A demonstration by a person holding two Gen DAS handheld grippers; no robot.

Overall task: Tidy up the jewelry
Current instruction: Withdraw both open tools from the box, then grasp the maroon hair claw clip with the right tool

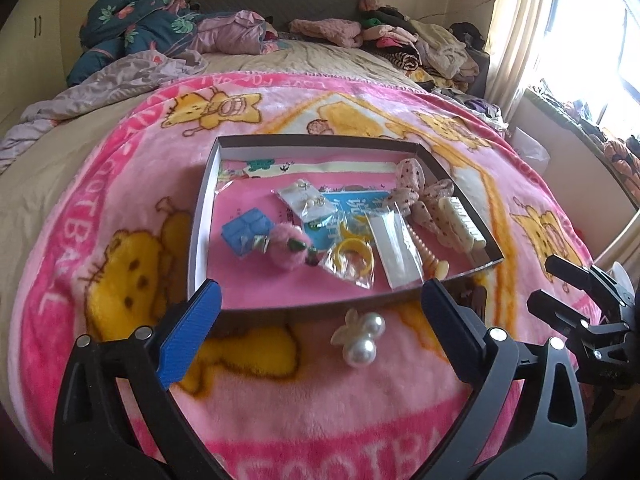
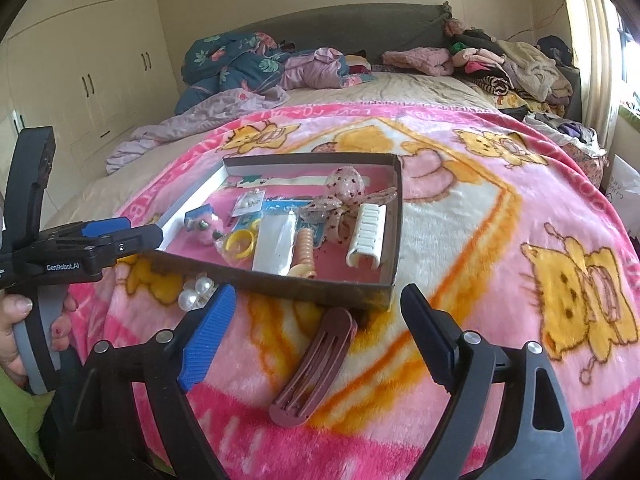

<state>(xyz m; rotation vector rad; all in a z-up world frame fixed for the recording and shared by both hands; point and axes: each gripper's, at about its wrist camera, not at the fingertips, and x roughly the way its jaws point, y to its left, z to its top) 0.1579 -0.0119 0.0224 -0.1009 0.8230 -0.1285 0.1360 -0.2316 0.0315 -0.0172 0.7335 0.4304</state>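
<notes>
The pearl hair clip [image 1: 360, 338] lies on the pink blanket [image 1: 120, 200] between the spread, empty fingers of the left gripper [image 1: 320, 312], just outside the shallow box [image 1: 200, 216]. The maroon hair clip [image 2: 316, 368] lies likewise within the right gripper [image 2: 316, 320], also wide apart. Readable writing: "GenRobot.AI" (on the left gripper's body) and "FOOTBA" on the blanket.

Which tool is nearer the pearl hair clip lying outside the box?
Left. The left tool stands open right around the pearl hair clip; the right tool is off to its side, over the brown clip.
</notes>
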